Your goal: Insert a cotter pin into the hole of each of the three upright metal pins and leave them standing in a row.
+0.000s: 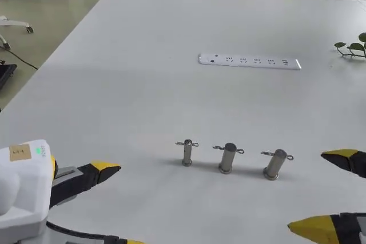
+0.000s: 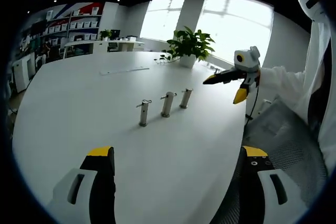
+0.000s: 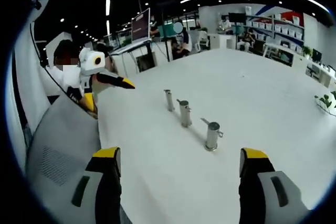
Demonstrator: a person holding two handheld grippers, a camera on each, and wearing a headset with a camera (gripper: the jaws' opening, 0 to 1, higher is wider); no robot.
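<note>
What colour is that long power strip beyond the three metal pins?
White. The long plastic power strip shows best in the head view.

Bright even light, window (image 2: pixel 231 24) glare, ceiling strip lights, soft shadows, fisheye-bent edges, slight blur

Honestly nothing here is actually readable. The closest thing is a small tan sticker (image 1: pixel 20 152) on the white body of the left gripper (image 1: pixel 121 205) in the head view, and it has some dark marks on it, but they're too tiny and blurry to make out. The left gripper view also has a red and blue wall banner (image 2: pixel 79 10) above the far shelves, and if there's lettering on it I can't tell at this size.
</note>
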